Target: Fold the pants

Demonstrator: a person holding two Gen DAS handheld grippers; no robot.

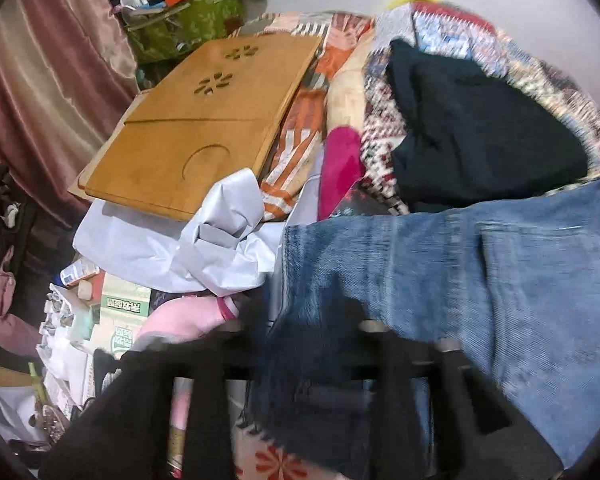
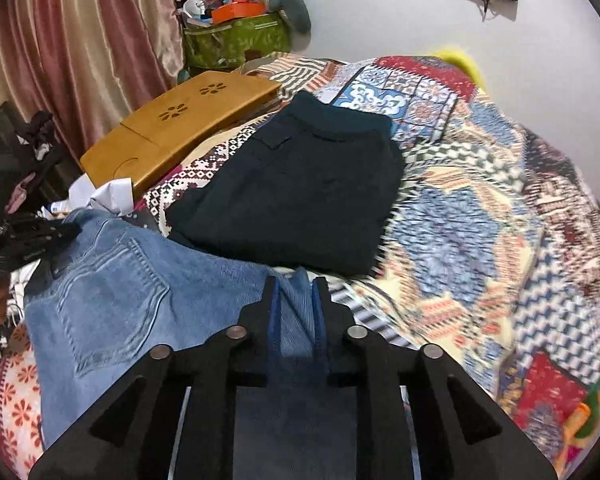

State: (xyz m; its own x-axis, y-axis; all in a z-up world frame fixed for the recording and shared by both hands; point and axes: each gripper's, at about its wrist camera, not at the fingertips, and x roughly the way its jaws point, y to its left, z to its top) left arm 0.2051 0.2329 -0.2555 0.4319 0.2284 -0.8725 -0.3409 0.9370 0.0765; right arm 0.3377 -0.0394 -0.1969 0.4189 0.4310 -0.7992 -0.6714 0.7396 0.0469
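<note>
Light blue jeans (image 2: 112, 300) lie spread over the near left of the bed, back pocket up. My right gripper (image 2: 296, 292) is shut on a fold of their denim, which fills the narrow gap between the fingers. In the left wrist view the jeans (image 1: 500, 272) drape across my left gripper (image 1: 308, 332). Its fingertips are blurred and hidden under dark denim, so its grip cannot be read. The right wrist view shows the left gripper (image 2: 40, 236) at the jeans' far left edge. A dark folded pair of pants (image 2: 300, 192) rests on the quilt behind the jeans.
A patchwork quilt (image 2: 480, 220) covers the bed. A wooden lap tray (image 2: 172, 128) lies at the back left, with crumpled white paper (image 1: 204, 240) beside it. A green bag (image 2: 236, 40) piled with clutter stands by the pink curtain (image 2: 80, 40). Boxes and clothes crowd the floor on the left.
</note>
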